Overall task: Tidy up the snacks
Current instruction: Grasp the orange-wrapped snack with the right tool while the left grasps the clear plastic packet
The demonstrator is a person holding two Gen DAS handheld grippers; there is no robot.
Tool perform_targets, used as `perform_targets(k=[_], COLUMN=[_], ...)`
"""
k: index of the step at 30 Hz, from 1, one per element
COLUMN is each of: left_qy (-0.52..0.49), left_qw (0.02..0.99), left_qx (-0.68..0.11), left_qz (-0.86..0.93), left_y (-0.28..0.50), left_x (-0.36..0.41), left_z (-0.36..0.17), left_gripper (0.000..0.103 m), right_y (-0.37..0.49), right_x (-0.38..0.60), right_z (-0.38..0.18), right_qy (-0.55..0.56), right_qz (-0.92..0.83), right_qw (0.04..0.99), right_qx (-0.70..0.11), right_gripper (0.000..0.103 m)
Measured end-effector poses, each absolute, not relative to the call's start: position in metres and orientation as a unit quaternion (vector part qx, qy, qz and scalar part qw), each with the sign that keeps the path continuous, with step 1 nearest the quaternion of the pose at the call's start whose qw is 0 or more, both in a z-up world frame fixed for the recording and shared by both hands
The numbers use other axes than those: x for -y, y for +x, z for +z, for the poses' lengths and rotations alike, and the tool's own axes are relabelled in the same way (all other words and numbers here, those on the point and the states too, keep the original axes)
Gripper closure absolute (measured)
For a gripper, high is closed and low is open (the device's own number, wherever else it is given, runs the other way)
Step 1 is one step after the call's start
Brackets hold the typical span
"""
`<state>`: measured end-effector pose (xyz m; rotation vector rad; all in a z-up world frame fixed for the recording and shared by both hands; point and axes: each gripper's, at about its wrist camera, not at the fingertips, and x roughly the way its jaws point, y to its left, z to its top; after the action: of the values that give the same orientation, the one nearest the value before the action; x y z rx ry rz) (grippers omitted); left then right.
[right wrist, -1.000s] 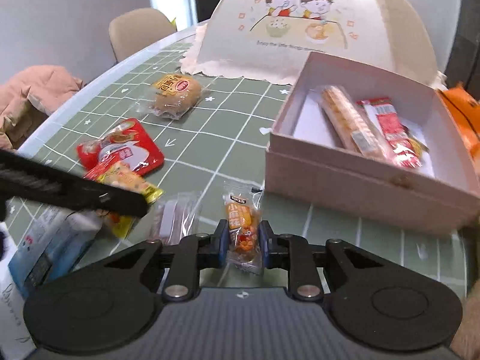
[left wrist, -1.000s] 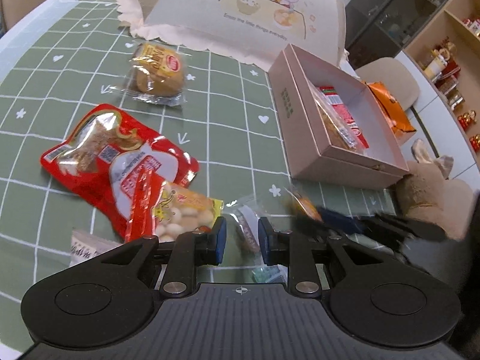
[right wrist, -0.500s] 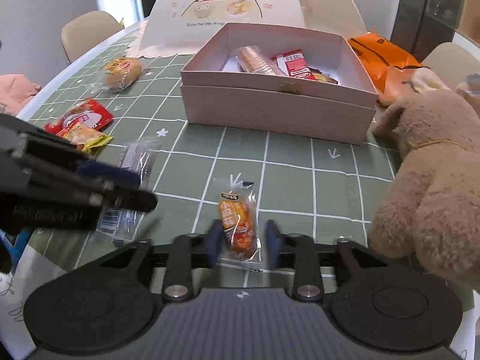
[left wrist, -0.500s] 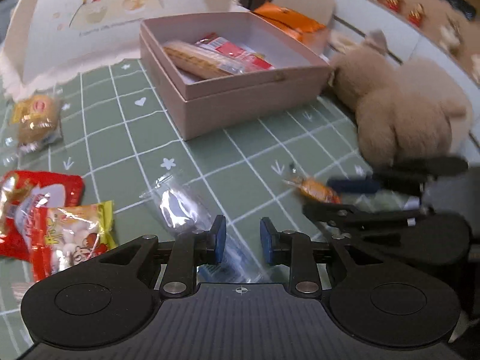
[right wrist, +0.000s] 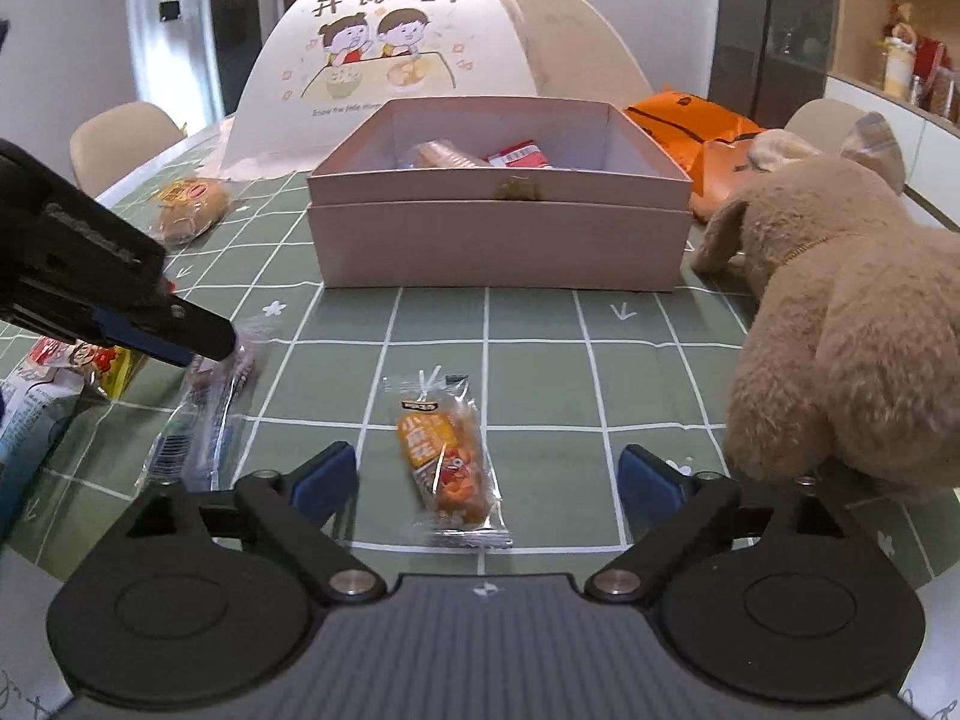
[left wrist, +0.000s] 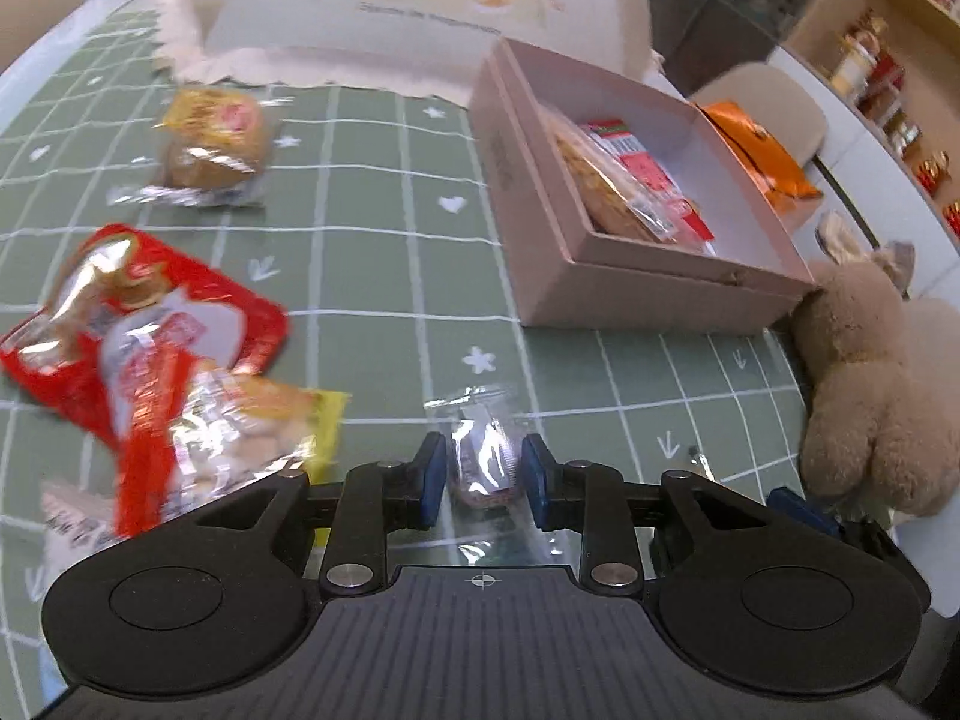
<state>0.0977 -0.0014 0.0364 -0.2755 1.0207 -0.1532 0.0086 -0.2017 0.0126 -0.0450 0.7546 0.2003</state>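
A clear-wrapped snack packet (left wrist: 483, 462) lies on the green grid mat (left wrist: 372, 276) between the blue pads of my left gripper (left wrist: 485, 480). Its jaws are opening and stand narrowly apart beside the wrapper without squeezing it. In the right wrist view that same left gripper (right wrist: 204, 345) pokes in from the left over the clear packet (right wrist: 204, 420). My right gripper (right wrist: 487, 471) is opening wide, and an orange snack packet (right wrist: 447, 456) lies loose on the mat between its fingers, touched by neither. The open pink box (right wrist: 498, 240) holds a long biscuit pack (left wrist: 600, 186) and a red packet (left wrist: 642, 162).
A red pouch (left wrist: 180, 300), a yellow pack (left wrist: 252, 420) and a wrapped bun (left wrist: 210, 144) lie left of the box. A brown plush toy (right wrist: 840, 312) sits close on the right. Behind the box stand a printed food cover (right wrist: 390, 60) and an orange bag (right wrist: 690, 120).
My right gripper has gone from shut on the orange packet to wide open, leaving it on the mat. My left gripper has swung over the clear packet, which now sits between its pads.
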Motion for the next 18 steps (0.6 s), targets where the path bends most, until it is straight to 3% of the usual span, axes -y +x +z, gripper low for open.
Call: perform_targets(k=[2, 8, 18], left_qy=[-0.098, 0.024, -0.034], left_qw=[0.867, 0.886, 0.863], left_qx=[-0.481, -0.450, -0.487], left_qz=[-0.085, -0.112, -0.127], left_y=[0.099, 0.092, 0.072], left_x=[0.017, 0.053, 0.029], left_z=[0.034, 0.029, 0.035], left_gripper=[0.063, 0.061, 0.069], right_y=[0.010, 0.012, 0.015], right_x=[0.201, 0.200, 0.202], right_z=[0.012, 0.011, 0.018], right_qy=[-0.023, -0.026, -0.048], right_qz=[0.102, 0.104, 0.156], right_qw=[0.923, 0.922, 0.897], right_qx=[-0.370, -0.372, -0.410], right_gripper=[0.002, 0.000, 0.000])
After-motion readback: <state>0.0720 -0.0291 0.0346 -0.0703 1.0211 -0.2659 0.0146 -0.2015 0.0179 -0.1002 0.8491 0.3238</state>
